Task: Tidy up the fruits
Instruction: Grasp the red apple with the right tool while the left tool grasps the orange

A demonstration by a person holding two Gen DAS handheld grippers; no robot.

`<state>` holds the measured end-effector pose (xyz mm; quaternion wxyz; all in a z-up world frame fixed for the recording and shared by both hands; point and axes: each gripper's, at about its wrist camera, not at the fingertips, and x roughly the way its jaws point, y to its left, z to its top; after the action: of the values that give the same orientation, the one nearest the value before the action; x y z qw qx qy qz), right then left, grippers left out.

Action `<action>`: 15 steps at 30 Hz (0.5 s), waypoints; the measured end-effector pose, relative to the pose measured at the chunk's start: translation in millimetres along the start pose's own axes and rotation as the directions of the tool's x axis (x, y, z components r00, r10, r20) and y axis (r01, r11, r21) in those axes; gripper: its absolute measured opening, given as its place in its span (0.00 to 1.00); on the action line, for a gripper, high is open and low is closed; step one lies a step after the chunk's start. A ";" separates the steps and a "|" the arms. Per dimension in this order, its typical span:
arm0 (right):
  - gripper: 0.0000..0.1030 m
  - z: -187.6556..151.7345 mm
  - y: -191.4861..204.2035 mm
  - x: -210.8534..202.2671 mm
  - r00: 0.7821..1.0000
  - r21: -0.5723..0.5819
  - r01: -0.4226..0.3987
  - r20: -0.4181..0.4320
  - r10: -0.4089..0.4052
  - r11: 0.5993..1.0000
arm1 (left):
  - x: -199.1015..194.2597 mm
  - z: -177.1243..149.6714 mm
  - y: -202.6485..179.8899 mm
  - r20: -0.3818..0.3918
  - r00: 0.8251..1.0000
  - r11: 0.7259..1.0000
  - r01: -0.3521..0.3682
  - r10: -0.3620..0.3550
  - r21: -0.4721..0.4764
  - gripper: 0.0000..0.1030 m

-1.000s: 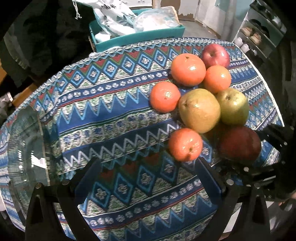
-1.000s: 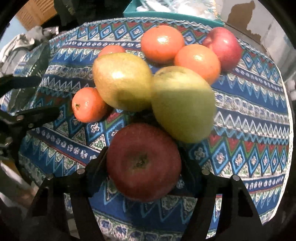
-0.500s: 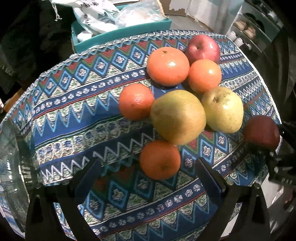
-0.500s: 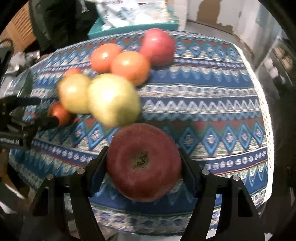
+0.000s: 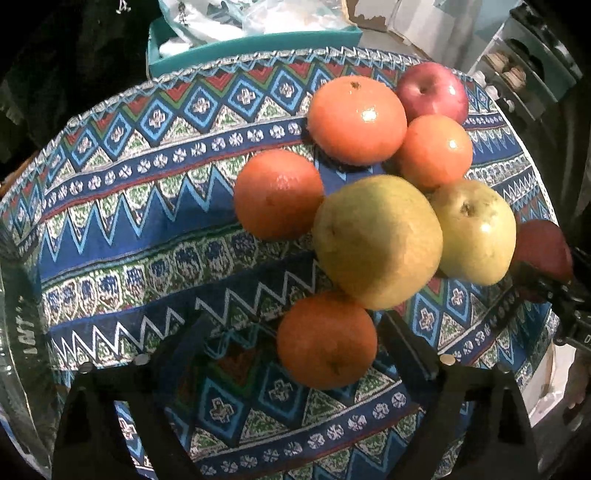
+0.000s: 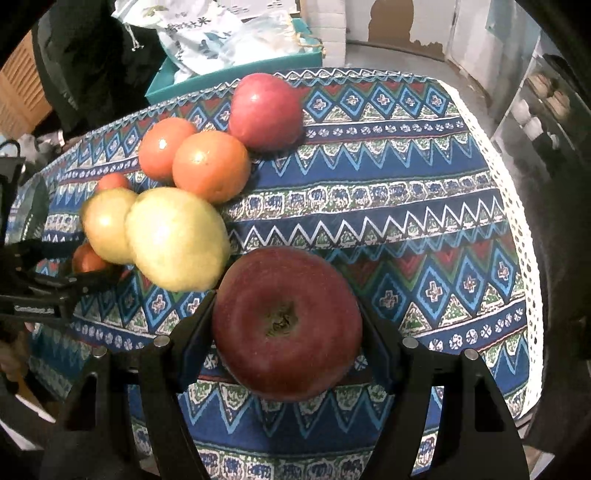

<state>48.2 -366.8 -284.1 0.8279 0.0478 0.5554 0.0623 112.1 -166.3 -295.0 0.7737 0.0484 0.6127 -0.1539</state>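
Gripping a dark red apple [image 6: 287,325] between its two black fingers, the right claw [image 6: 287,332] pinches the fruit from both sides, stem hollow facing the camera, above the near part of the tabletop [image 6: 406,206], which is covered by a blue patterned cloth with zigzag and diamond bands. To the left of the held apple in the right wrist view sits the cluster of remaining fruit: a yellow-green pear [image 6: 177,240] just beside the apple, a second pear [image 6: 107,225] touching the first, two oranges [image 6: 210,166] pressed together behind them, and a second red apple [image 6: 265,110] at the far end of the group near the cloth's far edge. The left claw [image 5: 295,354] is spread wide with nothing between its fingers, and it sits low over the near side of the cloth; a small orange [image 5: 327,339] lies on the cloth in the gap between the fingers, not touched by either. Just behind that orange is the larger pear [image 5: 376,240], touching it, with another orange [image 5: 277,194] to its left. At the far left edge of the left wrist view a clear glass bowl [image 5: 18,332] shows only its rim. Beyond the tabletop stands a teal box [image 5: 255,44] holding white plastic bags [image 5: 207,18].
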 end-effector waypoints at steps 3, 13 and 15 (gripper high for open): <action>0.70 1.1 -2.2 -0.5 1.000 0.009 0.000 0.002 0.000 1.000 | 1.2 -0.4 -2.4 0.002 1.000 1.000 0.007 -0.007 0.012 0.82; 0.70 5.4 -1.9 -9.9 1.000 -0.001 0.010 0.021 -0.010 1.000 | -6.4 -4.5 -16.3 -0.001 1.000 0.997 0.014 -0.014 0.070 0.45; 0.70 6.1 -0.5 -13.7 0.999 -0.008 0.014 0.031 -0.013 1.000 | -7.8 -7.8 -14.5 0.001 1.000 0.997 -0.001 0.001 0.071 0.45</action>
<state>48.7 -369.5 -269.4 0.8371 0.0419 0.5424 0.0582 99.0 -176.6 -287.8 0.7717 0.0761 0.6066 -0.1751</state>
